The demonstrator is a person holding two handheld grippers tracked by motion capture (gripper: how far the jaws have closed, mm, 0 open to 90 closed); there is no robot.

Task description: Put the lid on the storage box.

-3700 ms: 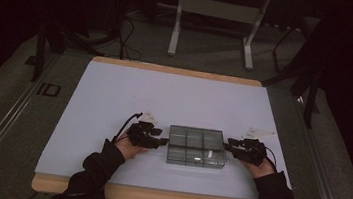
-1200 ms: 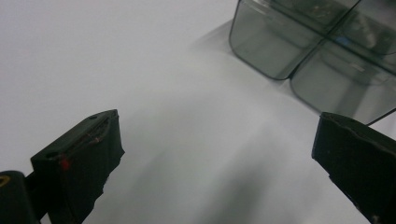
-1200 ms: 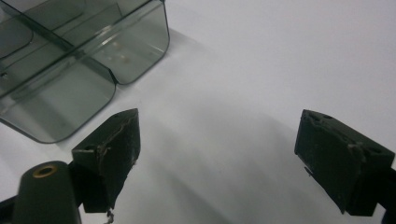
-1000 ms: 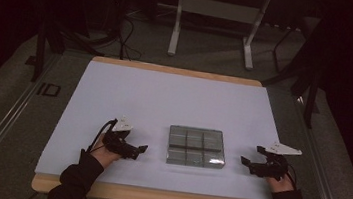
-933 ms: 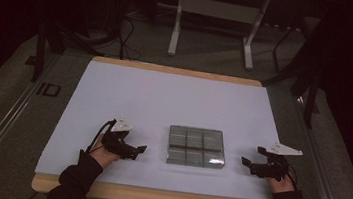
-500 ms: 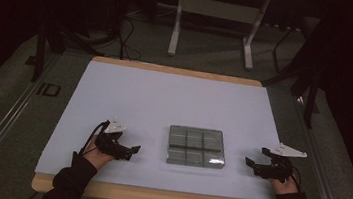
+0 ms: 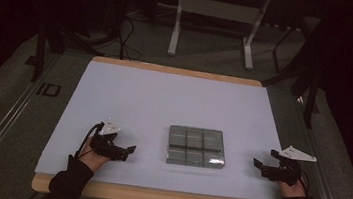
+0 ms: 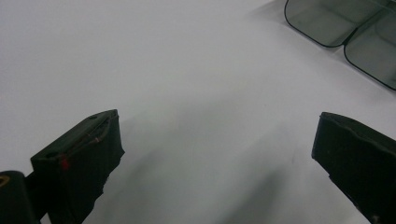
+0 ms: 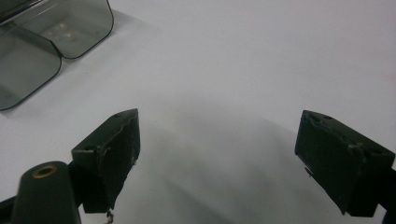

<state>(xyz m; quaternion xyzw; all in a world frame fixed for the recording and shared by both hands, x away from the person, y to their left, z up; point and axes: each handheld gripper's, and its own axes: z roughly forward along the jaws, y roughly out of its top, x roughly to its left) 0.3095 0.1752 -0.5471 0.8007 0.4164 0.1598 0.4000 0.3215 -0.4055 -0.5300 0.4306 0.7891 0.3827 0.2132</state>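
A clear smoky plastic box with several compartments (image 7: 196,146) lies flat near the table's front middle. My left gripper (image 7: 128,152) rests low over the white table to the box's left, open, with nothing between its jaws. In the left gripper view the box's corner (image 8: 343,23) shows at the top right, beyond the gripper (image 8: 215,163). My right gripper (image 7: 260,165) sits to the box's right near the table's edge, open and empty. The right gripper view has the box (image 9: 46,37) at the top left, ahead of the gripper (image 9: 217,154).
The white table top (image 7: 174,104) has a wooden rim (image 7: 153,196) along the front. Behind the table stand a metal frame's legs (image 7: 213,28) and cables on the dark floor. A rail (image 7: 5,125) runs along the left side.
Both grippers have let go of the box and drawn outward from it, the left one leftward, the right one rightward. The box has stayed in place.
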